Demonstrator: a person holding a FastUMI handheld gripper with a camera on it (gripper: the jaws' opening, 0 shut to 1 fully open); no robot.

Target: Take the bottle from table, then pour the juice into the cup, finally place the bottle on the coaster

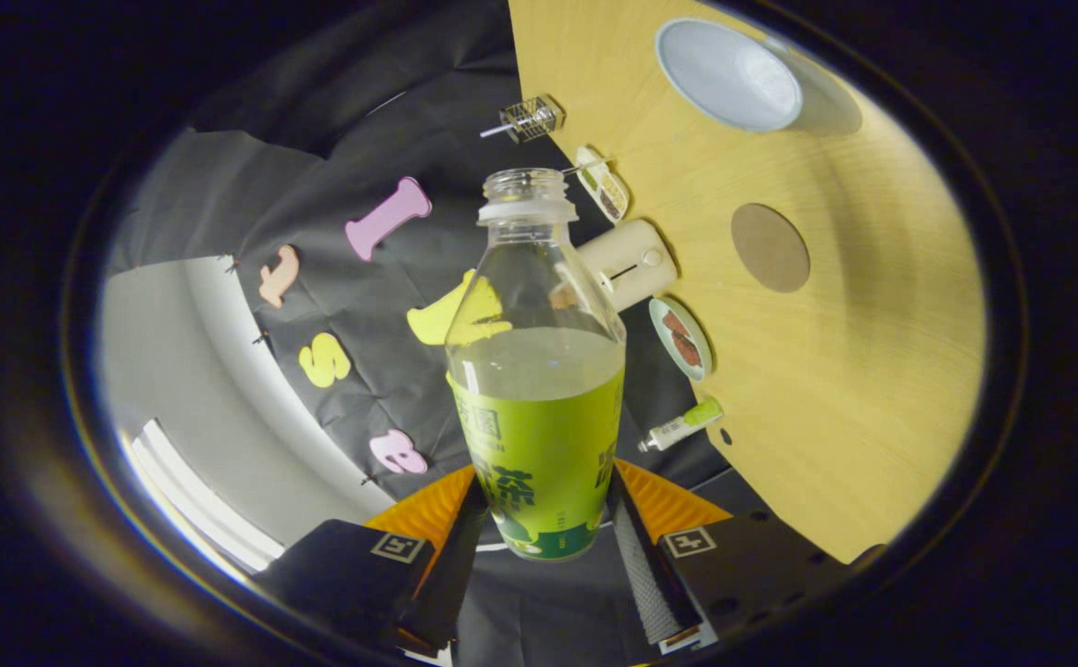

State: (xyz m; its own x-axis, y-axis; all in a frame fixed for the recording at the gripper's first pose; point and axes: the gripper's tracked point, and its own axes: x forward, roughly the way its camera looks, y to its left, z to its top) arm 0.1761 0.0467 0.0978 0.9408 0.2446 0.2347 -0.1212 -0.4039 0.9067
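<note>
An uncapped clear bottle (536, 371) with a green label is about half full of pale juice. My gripper (548, 533) is shut on its lower part, one finger (636, 565) pressing on each side. The bottle is lifted off the wooden table (854, 389), which looks steeply tilted from here. A white cup (729, 74) stands on the table far beyond the bottle's mouth, its opening facing me. A round brown coaster (770, 247) lies on the table between the cup and the bottle, apart from both.
Along the table's edge by the booth wall are a small wire rack (532, 118), a little dish of snacks (604, 183), a cream cylinder (627, 262), a green plate of reddish food (683, 338) and a small green-capped tube (684, 426).
</note>
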